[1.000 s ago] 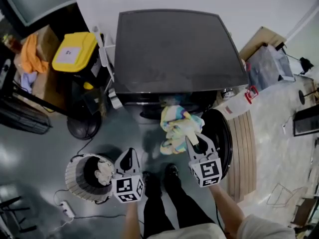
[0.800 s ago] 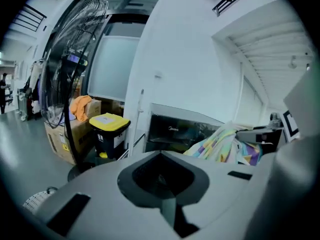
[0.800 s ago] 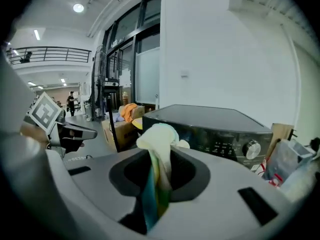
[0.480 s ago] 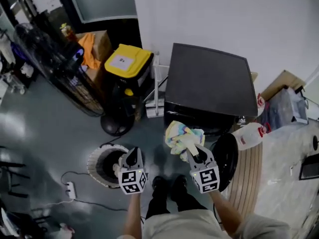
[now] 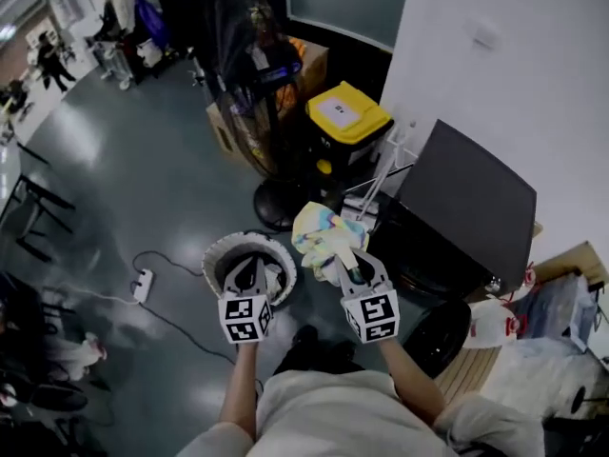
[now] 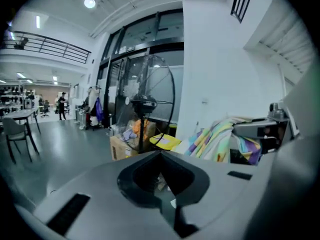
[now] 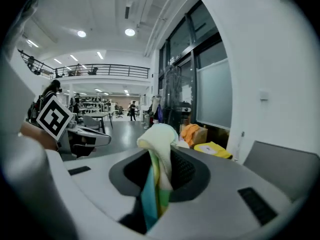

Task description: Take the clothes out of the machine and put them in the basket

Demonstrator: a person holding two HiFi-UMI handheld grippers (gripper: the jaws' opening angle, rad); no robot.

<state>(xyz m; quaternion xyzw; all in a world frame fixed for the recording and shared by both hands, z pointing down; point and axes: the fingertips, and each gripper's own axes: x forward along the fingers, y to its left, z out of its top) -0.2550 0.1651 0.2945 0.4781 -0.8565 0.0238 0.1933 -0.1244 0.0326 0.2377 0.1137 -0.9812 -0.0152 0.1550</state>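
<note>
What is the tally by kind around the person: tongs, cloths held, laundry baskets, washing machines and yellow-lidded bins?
tongs: 2, the left tongs and the right tongs
cloth held in the right tongs: 1
basket: 1
washing machine: 1
yellow-lidded bin: 1
Total: 6

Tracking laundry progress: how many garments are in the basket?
1: a pale garment lies at the right inside the round white ribbed basket; the left tongs may hide more.
</note>
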